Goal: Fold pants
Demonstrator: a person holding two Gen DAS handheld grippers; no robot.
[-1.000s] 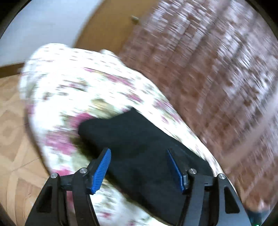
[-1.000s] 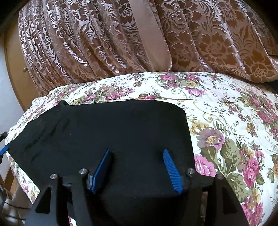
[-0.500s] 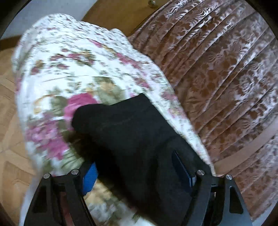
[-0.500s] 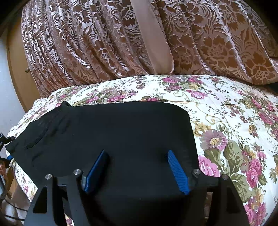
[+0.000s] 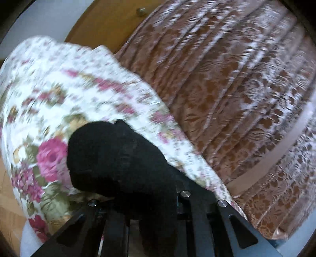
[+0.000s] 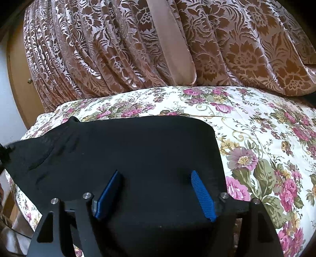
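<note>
A floral bedspread (image 6: 256, 126), cream with pink roses and green leaves, covers a bed whose corner (image 5: 49, 83) appears blurred in the left wrist view. Behind it hangs a pleated brown damask curtain (image 6: 98, 49) with a plain tan band (image 6: 169, 39) running down it. At the left edge stand a wooden door (image 5: 106, 21) with a small knob (image 5: 141, 11) and a pale wall (image 6: 6, 94); parquet flooring (image 5: 7, 213) shows below.

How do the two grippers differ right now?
The left gripper is closing, its jaws drawn together with the black pants bunched between them and its pads hidden by cloth; the right gripper stands wide open, blue pads showing, above flat fabric. Both are black and point over the same pants on the floral bedspread.
</note>
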